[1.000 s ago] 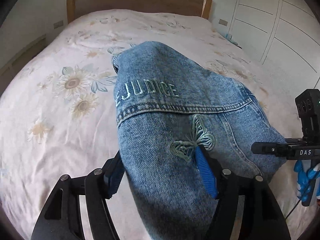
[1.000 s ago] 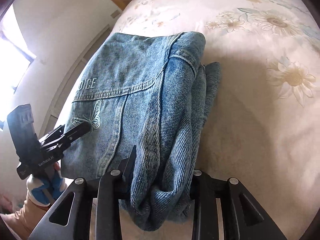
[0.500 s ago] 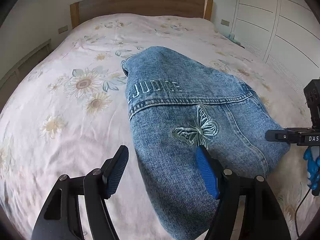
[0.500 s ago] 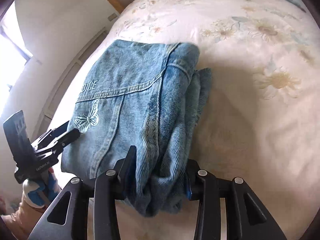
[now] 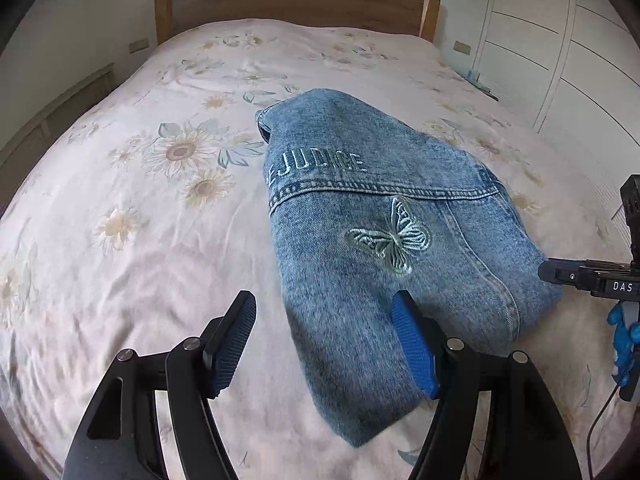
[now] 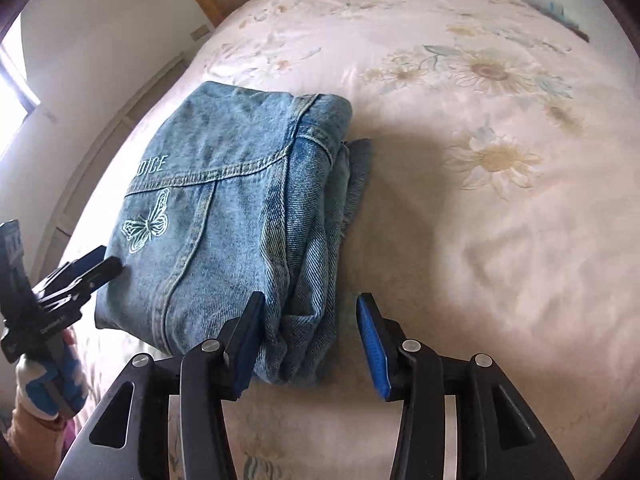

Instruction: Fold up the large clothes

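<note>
Left wrist view, folded blue denim jacket (image 5: pixel 384 248) lying on flowery bed (image 5: pixel 132 248), left tongs (image 5: pixel 324 344) wide and holding nothing, jacket corner between them, right tongs (image 6: pixel 310 344) opening, jacket's folded edge between them, pads not squeezing it

A bed with a floral cover (image 5: pixel 132 200) and a wooden headboard (image 5: pixel 296 4) was seen, flanked by white panelled wardrobe doors (image 5: pixel 560 52); daylight entered by a window (image 6: pixel 16 80).
</note>
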`<state>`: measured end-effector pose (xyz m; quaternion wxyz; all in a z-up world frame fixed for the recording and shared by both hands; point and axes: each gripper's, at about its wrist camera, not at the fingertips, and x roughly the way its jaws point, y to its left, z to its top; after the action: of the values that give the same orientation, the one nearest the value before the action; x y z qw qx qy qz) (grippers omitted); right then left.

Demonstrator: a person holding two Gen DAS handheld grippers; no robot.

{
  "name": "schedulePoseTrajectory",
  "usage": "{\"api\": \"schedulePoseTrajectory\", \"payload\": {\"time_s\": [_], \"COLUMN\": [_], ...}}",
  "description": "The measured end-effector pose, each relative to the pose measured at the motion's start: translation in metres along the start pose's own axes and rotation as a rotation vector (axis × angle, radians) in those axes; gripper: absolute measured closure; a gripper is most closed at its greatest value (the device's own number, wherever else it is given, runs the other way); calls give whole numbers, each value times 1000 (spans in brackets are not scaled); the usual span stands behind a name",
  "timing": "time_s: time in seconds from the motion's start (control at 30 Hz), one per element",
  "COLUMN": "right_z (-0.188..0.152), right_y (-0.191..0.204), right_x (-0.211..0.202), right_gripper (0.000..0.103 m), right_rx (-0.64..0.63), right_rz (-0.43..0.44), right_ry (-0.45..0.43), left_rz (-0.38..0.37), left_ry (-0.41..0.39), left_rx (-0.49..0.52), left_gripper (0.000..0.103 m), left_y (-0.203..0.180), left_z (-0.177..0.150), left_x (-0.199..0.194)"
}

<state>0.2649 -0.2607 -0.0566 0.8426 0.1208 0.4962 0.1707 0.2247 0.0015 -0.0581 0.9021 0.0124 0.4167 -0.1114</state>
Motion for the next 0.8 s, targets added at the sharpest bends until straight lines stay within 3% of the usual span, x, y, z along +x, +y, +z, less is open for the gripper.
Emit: {"api": "schedulePoseTrajectory", "payload": {"time_s": [0.17,0.27,0.43,0.6,0.67,0.8], "right_z": [-11,-22,-52,-83,-96,-122], "right_y": [3,4,7,17,24,46], "right_x": [-23,-38,-70,-102,-115,-139], "right_gripper": [56,55,55,55,54,47], "right_rx": [0,5,14,9,8,-24], "right_rz": [-72,-111,-163,-215,-235,-273], "right_ry": [-26,-29,-46,-83,-103,-144], "left_rz": [-5,8,38,80,101,116], "left_ry": [10,12,22,-18,-46,-74], "left_rx": [-49,-91,-140,-154,-157,-154], "left_gripper": [37,27,22,10,1,1], "left_y": [1,6,13,9,5,-5], "left_z": [-15,-29,-51,-72,-80,-96], "left_x": [-23,-43,-79,-125,-146,-175]}}
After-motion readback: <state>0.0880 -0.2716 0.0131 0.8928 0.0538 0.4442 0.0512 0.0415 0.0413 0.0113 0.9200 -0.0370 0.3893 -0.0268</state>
